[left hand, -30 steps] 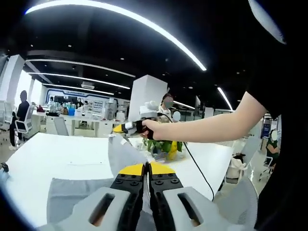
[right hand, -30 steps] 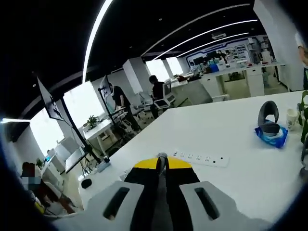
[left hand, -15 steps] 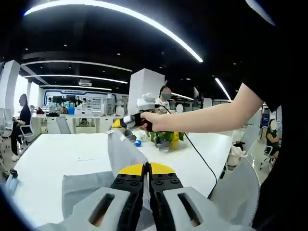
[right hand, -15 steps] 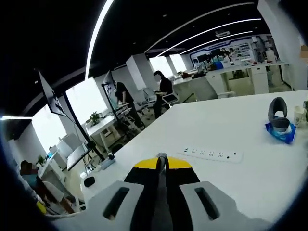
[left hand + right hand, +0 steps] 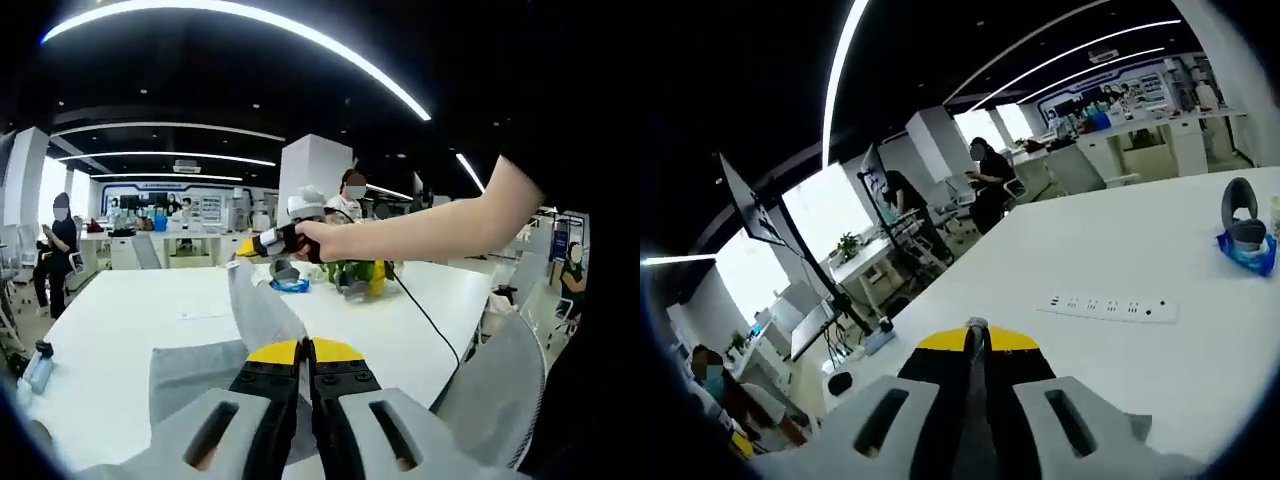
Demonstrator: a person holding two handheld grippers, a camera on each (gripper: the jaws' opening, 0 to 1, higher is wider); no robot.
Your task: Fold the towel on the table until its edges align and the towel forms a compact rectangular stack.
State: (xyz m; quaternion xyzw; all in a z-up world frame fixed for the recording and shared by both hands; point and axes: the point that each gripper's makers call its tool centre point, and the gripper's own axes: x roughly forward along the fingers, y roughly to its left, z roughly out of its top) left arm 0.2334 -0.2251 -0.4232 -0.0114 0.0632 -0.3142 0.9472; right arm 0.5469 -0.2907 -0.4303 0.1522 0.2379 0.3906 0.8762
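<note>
Both my left gripper (image 5: pixel 304 352) and right gripper (image 5: pixel 977 340) pinch corners of the soft, limp towel (image 5: pixel 195 365) above the desk (image 5: pixel 120 315).

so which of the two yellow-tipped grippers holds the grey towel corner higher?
The right gripper, held up in the person's hand, lifts the grey towel corner well above the left gripper.

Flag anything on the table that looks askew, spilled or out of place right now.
Nothing is spilled or damaged. The grey towel is lifted off the white table, with corners pinched in the shut left gripper and right gripper, as expected mid-fold. The white power strip lies flat.
</note>
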